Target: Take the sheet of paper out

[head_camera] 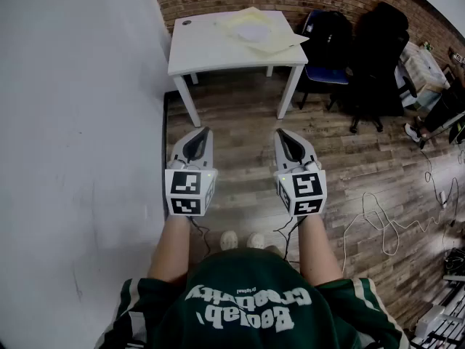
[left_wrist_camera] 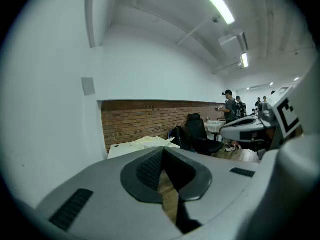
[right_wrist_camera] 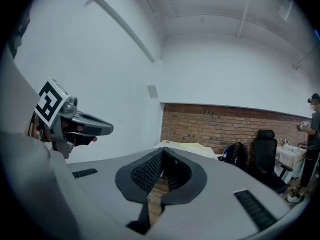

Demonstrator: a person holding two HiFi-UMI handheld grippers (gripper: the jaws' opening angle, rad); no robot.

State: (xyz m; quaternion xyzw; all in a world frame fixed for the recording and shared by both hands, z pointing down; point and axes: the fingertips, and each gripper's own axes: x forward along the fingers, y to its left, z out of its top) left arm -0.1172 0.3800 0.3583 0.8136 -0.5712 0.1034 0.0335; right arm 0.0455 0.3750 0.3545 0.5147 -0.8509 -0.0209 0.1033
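Observation:
A white sheet of paper point(head_camera: 253, 31) lies on a pale yellow folder point(head_camera: 280, 43) on the white table point(head_camera: 211, 49) ahead of me. The left gripper view shows the same pile point(left_wrist_camera: 152, 141) far off, as does the right gripper view point(right_wrist_camera: 187, 149). My left gripper point(head_camera: 197, 138) and right gripper point(head_camera: 287, 138) hang side by side over the wooden floor, well short of the table. Both are shut with nothing between the jaws. Each points roughly level toward the table, in the left gripper view point(left_wrist_camera: 162, 151) and the right gripper view point(right_wrist_camera: 162, 154).
A white wall point(head_camera: 73, 122) runs along my left, and a brick wall point(left_wrist_camera: 135, 121) stands behind the table. A blue chair with a black backpack point(head_camera: 327, 42) and a black office chair point(head_camera: 378, 57) stand right of the table. Cables point(head_camera: 385, 224) lie on the floor at right. People point(left_wrist_camera: 230, 106) stand far off.

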